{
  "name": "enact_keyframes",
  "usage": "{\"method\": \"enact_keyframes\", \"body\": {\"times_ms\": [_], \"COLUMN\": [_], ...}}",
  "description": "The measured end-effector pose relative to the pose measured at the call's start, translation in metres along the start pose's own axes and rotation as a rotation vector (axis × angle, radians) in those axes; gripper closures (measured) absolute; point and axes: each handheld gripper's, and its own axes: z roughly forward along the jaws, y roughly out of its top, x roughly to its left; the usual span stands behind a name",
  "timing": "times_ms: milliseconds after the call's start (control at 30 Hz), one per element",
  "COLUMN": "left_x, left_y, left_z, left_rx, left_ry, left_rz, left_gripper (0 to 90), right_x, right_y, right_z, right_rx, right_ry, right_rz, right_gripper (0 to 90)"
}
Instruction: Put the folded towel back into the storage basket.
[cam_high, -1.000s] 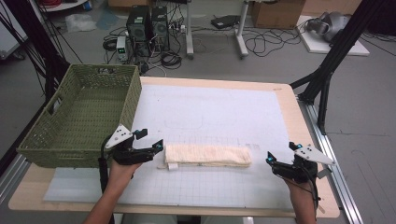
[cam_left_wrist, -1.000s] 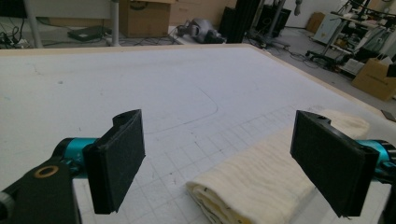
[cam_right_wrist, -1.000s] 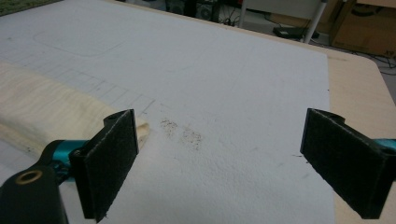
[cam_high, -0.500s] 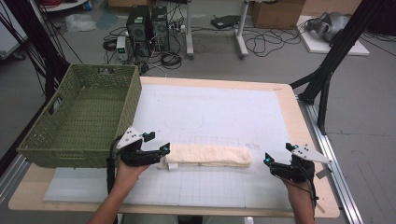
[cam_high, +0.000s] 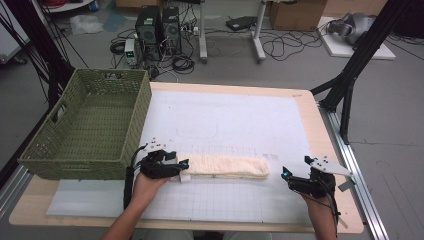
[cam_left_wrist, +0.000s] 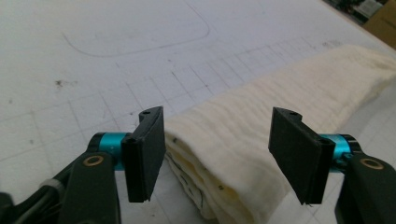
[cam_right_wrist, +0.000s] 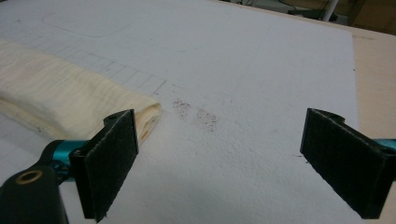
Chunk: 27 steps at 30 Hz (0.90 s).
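Closing in on the towel (cam_high: 227, 166), the left gripper (cam_high: 181, 163) has moved from beside the basket (cam_high: 85, 127) to the towel's left end since a second ago, and its jaws have just been narrowing. In the left gripper view the folded end of the towel (cam_left_wrist: 243, 154) sits between the two pads (cam_left_wrist: 149, 149); one pad is at the cloth's edge while the other has a clear gap to it, so the jaws are partly closed around the towel without pinching it yet. The towel lies as a long folded strip on the white mat (cam_high: 225, 120), near the front of the table, with the basket just to its left. The right gripper (cam_high: 285, 175) has kept its place, just off the towel's right end, jaws wide and holding nothing; in its own view the towel's end (cam_right_wrist: 70, 105) lies beyond the left pad (cam_right_wrist: 114, 158). A grasp of the left end looks imminent, probably ahead of lifting the towel toward the basket.
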Motion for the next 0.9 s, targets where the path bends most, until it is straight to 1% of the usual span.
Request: {"method": "enact_keyframes", "body": {"times_ms": [33,67,133,167,233,267,300,367,400,433,467,500,533,567,633,667,700,767,800,900], "left_x": [-0.001,-0.002,-0.003,-0.003,-0.003,-0.003,-0.003,-0.004,-0.003,-0.004,-0.003,-0.003,-0.003,-0.002,-0.004,-0.004,-0.004,-0.003,-0.003,-0.002], "left_y": [-0.001,-0.001,-0.002,-0.003,-0.004,-0.004,-0.005,-0.005,-0.005,-0.006,-0.006,-0.007,-0.008,-0.009,-0.010,-0.010,-0.011,-0.011,-0.011,-0.012], "left_z": [0.002,0.003,0.005,0.005,0.007,0.006,0.006,0.005,0.004,0.004,0.002,0.002,0.002,0.001,0.002,0.002,0.001,0.001,0.001,0.001], "left_rx": [0.017,0.037,0.071,0.079,0.094,0.094,0.097,0.100,0.106,0.103,0.107,0.106,0.095,0.095,0.086,0.086,0.086,0.079,0.080,0.076], "left_ry": [0.012,0.018,0.025,0.030,0.046,0.042,0.042,0.044,0.047,0.049,0.045,0.038,0.027,0.008,0.002,0.002,-0.001,-0.005,-0.006,-0.007], "left_rz": [0.020,0.031,0.042,0.041,0.048,0.061,0.073,0.081,0.092,0.092,0.107,0.116,0.109,0.112,0.113,0.113,0.105,0.088,0.087,0.077], "left_gripper": [40.1,40.6,40.4,39.6,38.3,37.8,38.2,39.6,41.3,43.6,46.7,52.6,59.9,68.4,76.6,77.5,78.1,78.3,78.3,78.3], "right_x": [0.001,0.003,0.006,0.007,0.010,0.012,0.015,0.019,0.021,0.023,0.025,0.026,0.027,0.028,0.030,0.031,0.032,0.037,0.040,0.048], "right_y": [0.000,0.000,0.000,0.000,0.001,0.001,0.001,0.002,0.002,0.002,0.003,0.004,0.004,0.005,0.006,0.006,0.007,0.007,0.007,0.006], "right_z": [0.001,0.002,0.006,0.008,0.012,0.014,0.016,0.020,0.023,0.024,0.026,0.027,0.029,0.030,0.033,0.035,0.038,0.044,0.046,0.053], "right_rx": [0.003,0.008,0.020,0.020,0.025,0.027,0.036,0.050,0.056,0.059,0.060,0.062,0.064,0.060,0.061,0.061,0.064,0.075,0.088,0.141], "right_ry": [0.004,0.008,0.019,0.024,0.039,0.045,0.055,0.061,0.067,0.069,0.072,0.073,0.073,0.075,0.072,0.076,0.086,0.098,0.103,0.116], "right_rz": [0.006,0.007,-0.003,-0.011,-0.006,-0.013,-0.006,-0.022,-0.032,-0.032,-0.037,-0.036,-0.039,-0.033,-0.026,-0.019,-0.007,-0.008,-0.015,-0.066], "right_gripper": [10.6,10.6,10.6,10.6,10.6,10.6,10.6,10.8,10.9,10.9,11.0,10.9,10.9,10.9,11.1,11.7,14.5,16.8,20.2,31.4]}}
